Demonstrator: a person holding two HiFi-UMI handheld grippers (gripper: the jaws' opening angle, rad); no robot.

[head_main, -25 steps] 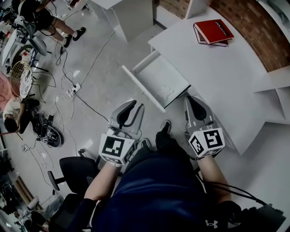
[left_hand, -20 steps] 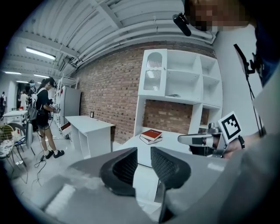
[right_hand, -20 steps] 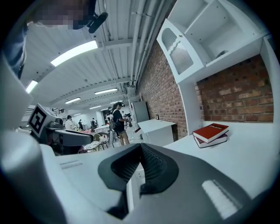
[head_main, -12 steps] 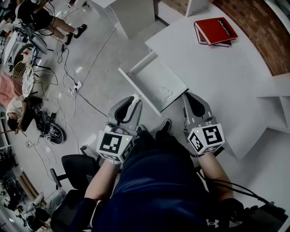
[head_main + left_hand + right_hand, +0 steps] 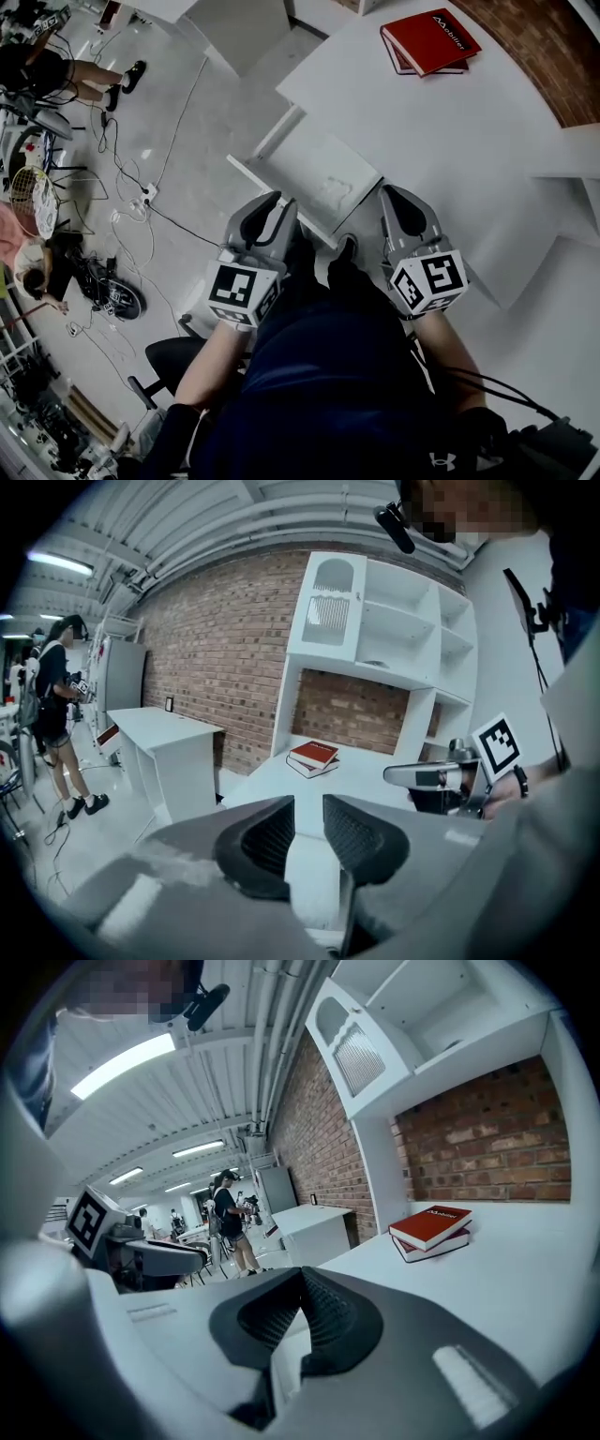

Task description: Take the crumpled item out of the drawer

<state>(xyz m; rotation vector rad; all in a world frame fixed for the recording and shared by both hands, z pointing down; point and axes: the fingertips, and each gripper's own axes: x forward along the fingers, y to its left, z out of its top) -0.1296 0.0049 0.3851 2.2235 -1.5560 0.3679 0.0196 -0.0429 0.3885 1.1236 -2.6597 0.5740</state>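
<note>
We poise the left gripper (image 5: 277,206), jaws apart and empty, and the right gripper (image 5: 390,194), jaws together, below the centre-frame drawer (image 5: 302,156).

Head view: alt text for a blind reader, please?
Seen from above, a person holds the left gripper and right gripper near an open white drawer containing a pale crumpled item. Red books lie on the desk.

crumpled item (image 5: 335,190) faint in drawer (image 5: 309,155), drawer front partly behind left claw (image 5: 272,208)
</note>
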